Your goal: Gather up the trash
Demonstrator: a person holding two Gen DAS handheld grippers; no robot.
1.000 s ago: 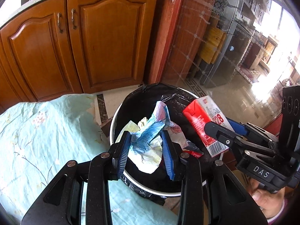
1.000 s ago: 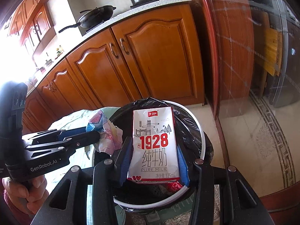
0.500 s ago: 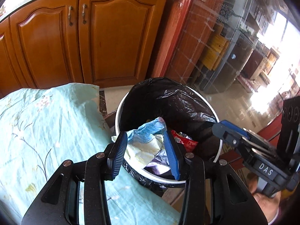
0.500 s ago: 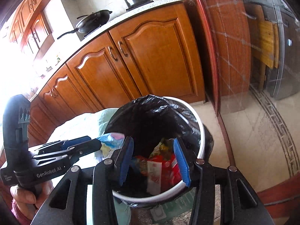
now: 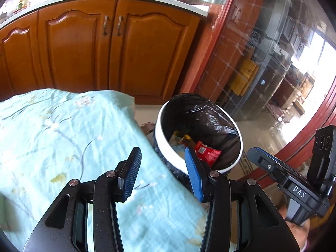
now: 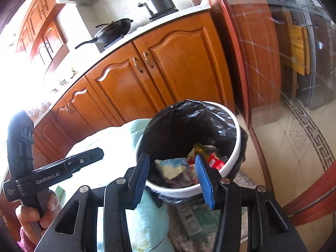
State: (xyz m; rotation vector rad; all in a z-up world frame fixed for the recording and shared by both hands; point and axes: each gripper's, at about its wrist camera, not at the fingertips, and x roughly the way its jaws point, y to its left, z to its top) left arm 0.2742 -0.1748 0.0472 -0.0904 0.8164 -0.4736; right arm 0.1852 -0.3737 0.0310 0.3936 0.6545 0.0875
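Trash (image 6: 189,166): crumpled wrappers and red packets heaped in the white bin (image 5: 166,145) with a black liner, its mouth facing up, standing on the floor just beside the desk (image 5: 63,130); no single long axis can be made out. Left gripper (image 5: 162,173): jaws parted, empty, over the desk's edge. Right gripper (image 6: 171,176): jaws parted, empty, before the bin's near rim.

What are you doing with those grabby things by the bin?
A person is tidying up trash with a tool in each hand. Both the left tool and the right tool are open with nothing in them. The wrappers lie inside the white bin with its black bag, beside the table's blue cloth.
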